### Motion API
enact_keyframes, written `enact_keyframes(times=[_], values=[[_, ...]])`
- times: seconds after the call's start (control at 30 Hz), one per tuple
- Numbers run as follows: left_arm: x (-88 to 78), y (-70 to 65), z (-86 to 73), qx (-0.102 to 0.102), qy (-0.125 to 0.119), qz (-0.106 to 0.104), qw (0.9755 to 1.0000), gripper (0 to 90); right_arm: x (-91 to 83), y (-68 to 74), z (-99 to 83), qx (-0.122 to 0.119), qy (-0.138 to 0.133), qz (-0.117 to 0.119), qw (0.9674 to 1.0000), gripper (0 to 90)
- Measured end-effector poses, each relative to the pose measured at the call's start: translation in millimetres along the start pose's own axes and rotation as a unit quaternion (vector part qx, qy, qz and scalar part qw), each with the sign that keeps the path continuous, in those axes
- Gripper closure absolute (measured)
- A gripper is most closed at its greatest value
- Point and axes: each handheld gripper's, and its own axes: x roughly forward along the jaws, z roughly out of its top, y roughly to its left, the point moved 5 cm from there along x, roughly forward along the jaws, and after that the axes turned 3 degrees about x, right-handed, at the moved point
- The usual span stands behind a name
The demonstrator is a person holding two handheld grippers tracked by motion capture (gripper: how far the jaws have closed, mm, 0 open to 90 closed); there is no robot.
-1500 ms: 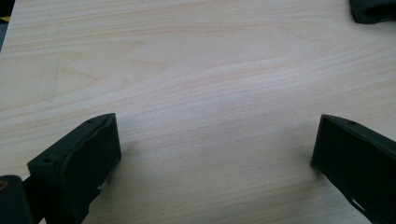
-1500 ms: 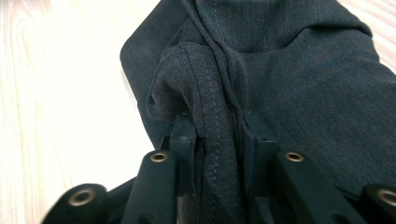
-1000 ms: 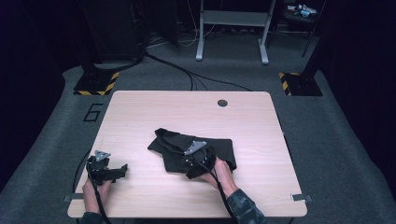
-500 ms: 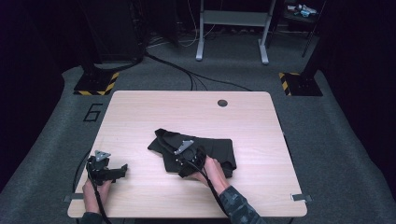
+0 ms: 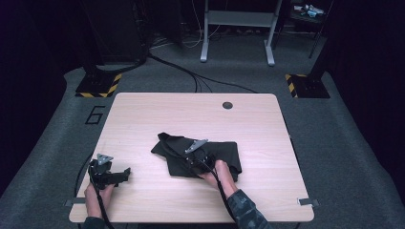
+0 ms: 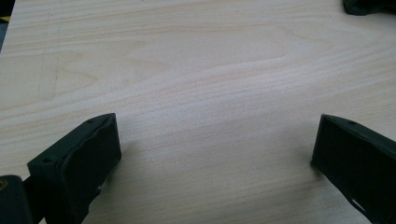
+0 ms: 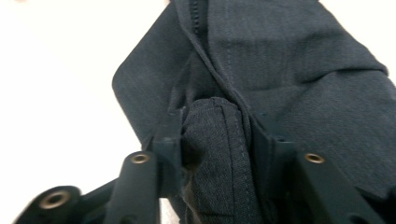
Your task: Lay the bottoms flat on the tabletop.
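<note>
A dark garment (image 5: 198, 155) is spread, partly folded, near the middle of the wooden table (image 5: 143, 114). A bunched fold with a stitched hem is pinched between the jaws of the right gripper (image 7: 215, 140), which have just been closing on it; the grip is taken at the near edge, probably so that the layer can be lifted or folded over. The left gripper (image 5: 125, 172) is kept with its jaws wide apart over bare wood, well apart from the cloth, apparently held in reserve so that the fabric is not disturbed.
</note>
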Motion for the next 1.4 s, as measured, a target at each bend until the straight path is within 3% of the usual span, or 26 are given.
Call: enact_keyframes(times=[0.2,0.33,0.4,0.53,0.67,0.73,0.8,1.0,1.17,1.23,1.37,1.4], values=[[-0.2,-3.7,0.6,-0.006,0.007,0.011,0.9999,0.7,-4.1,-1.3,1.6,-0.006,-0.011,-0.02,0.9997,67.9],[-1.7,-13.3,5.6,0.01,0.026,-0.001,0.9996,4.9,-16.3,-2.7,6.1,-0.003,-0.036,-0.03,0.9989,68.9],[-4.1,-20.8,10.0,0.014,0.022,0.003,0.9997,9.0,-22.4,-3.9,8.3,-0.001,-0.047,-0.034,0.9983,68.9],[-8.1,-45.1,27.5,0.012,-0.024,-0.046,0.9986,11.5,-32.4,-8.6,13.0,0.001,-0.059,-0.042,0.9974,69.0],[-4.3,-72.5,43.1,0.021,-0.028,-0.108,0.9936,11.7,-37.7,-11.3,15.1,-0.001,-0.064,-0.048,0.9968,68.9],[-1.0,-86.0,49.7,0.032,-0.03,-0.126,0.9911,11.4,-39.6,-11.2,15.2,0.005,-0.061,-0.05,0.9969,68.9],[4.2,-98.8,55.1,0.043,-0.029,-0.142,0.9884,11.5,-39.8,-13.4,15.6,-0.005,-0.066,-0.053,0.9964,68.8],[22.1,-124.8,70.9,0.085,-0.018,-0.161,0.9831,14.7,-39.4,-12.8,15.9,-0.008,-0.065,-0.058,0.9961,68.6],[42.9,-131.4,83.7,0.074,-0.012,-0.163,0.9838,17.5,-39.1,-13.8,16.0,-0.008,-0.065,-0.06,0.996,68.4],[49.5,-133.6,85.0,0.075,-0.004,-0.169,0.9827,21.2,-39.1,-13.9,15.9,-0.007,-0.065,-0.062,0.996,68.4],[56.6,-138.9,82.0,0.09,0.011,-0.169,0.9814,36.4,-40.1,-13.9,14.7,-0.007,-0.06,-0.06,0.9963,68.0],[57.1,-139.4,81.0,0.094,0.012,-0.164,0.982,40.2,-40.1,-13.3,14.0,0.0,-0.057,-0.06,0.9966,67.9]])
